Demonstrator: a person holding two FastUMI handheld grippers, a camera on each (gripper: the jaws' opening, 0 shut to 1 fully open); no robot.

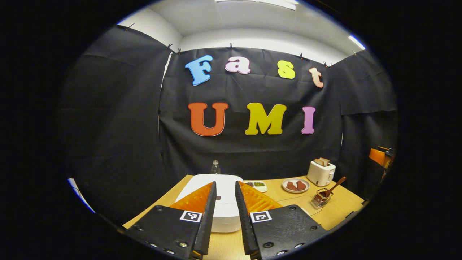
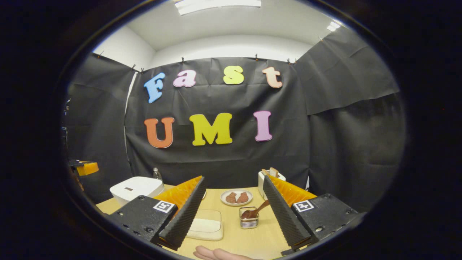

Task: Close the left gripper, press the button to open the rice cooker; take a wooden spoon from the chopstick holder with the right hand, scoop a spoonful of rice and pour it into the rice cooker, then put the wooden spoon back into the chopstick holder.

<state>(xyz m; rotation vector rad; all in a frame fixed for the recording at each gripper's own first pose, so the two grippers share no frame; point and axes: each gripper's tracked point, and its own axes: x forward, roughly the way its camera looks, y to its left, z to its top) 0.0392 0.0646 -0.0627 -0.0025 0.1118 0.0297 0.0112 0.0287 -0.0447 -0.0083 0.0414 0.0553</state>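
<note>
Fingertips (image 2: 216, 254) cut off below rice box (image 2: 205, 224)

A staged kitchen corner inside a recording booth

Black cloth (image 2: 223, 159), clipped up along its top edge, walls in a light wooden table (image 2: 249, 242) under a white ceiling with strip lights (image 2: 216, 4). On the table stand a white lidded rice cooker (image 2: 135, 188), a white toaster with bread slices (image 1: 320, 172), a round white plate of brown food pieces (image 2: 236, 197), a wire chopstick holder with a wooden spoon (image 2: 249, 217) and, at the far edge, what looks like a clear plastic bottle (image 1: 215, 167).
</note>
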